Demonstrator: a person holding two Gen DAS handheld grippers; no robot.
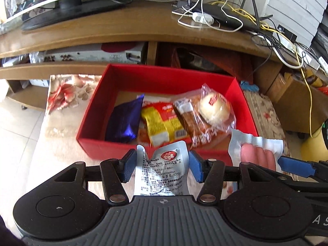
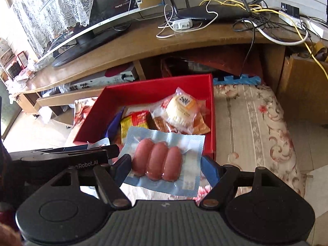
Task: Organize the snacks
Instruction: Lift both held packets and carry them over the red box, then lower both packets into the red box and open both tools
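Note:
A red box (image 1: 93, 110) (image 2: 192, 84) sits on a floral cloth and holds a purple bag (image 1: 123, 119), a yellow-red packet (image 1: 162, 123), a brown cake pack (image 1: 194, 123) and a round white pastry (image 1: 215, 106) (image 2: 182, 108). My left gripper (image 1: 162, 166) is shut on a silver snack pouch (image 1: 162, 172), just in front of the box's near wall. My right gripper (image 2: 166, 168) is shut on a pale blue sausage pack (image 2: 160, 162), which also shows in the left wrist view (image 1: 258, 153), beside the left gripper at the box's near right corner.
A wooden TV stand (image 1: 123, 28) runs behind the box, with a monitor (image 1: 67, 2), a router (image 2: 213, 12) and tangled cables (image 1: 287, 41). Floral cloth (image 2: 256, 123) spreads right of the box. Tiled floor (image 1: 18, 133) lies to the left.

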